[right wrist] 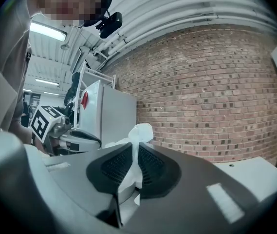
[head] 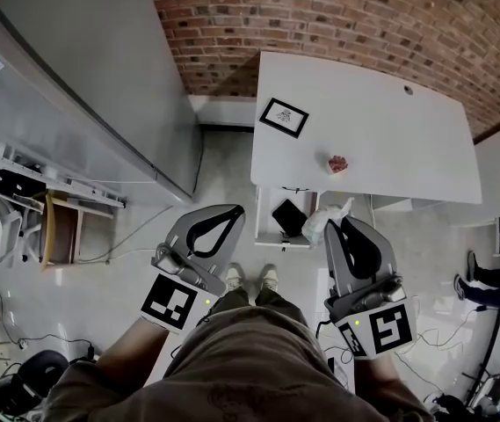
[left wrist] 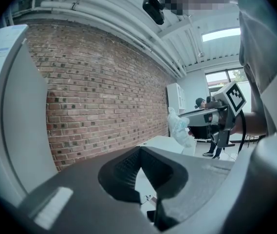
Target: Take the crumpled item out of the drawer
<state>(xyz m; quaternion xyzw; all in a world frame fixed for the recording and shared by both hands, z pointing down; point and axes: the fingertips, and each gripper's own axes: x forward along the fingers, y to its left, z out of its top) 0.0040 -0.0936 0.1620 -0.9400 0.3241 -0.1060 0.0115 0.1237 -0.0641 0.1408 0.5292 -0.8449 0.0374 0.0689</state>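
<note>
A crumpled white item (head: 317,224) hangs over the open drawer (head: 271,239) under the white table (head: 390,139). My right gripper (head: 336,227) is shut on it. In the right gripper view the crumpled white item (right wrist: 141,132) sticks out above the right gripper (right wrist: 134,151), pinched between the ribbed pads. My left gripper (head: 230,214) is held to the left of the drawer, shut with nothing in it. In the left gripper view, the left gripper (left wrist: 140,153) has its tips together, and the right gripper (left wrist: 211,116) shows beyond with the white item (left wrist: 179,126).
A black flat object (head: 288,217) lies in the drawer. On the table sit a marker card (head: 284,117) and a small pink thing (head: 337,163). A large grey cabinet (head: 100,86) stands at left, a brick wall (head: 346,16) behind. My shoes (head: 250,279) are below the drawer.
</note>
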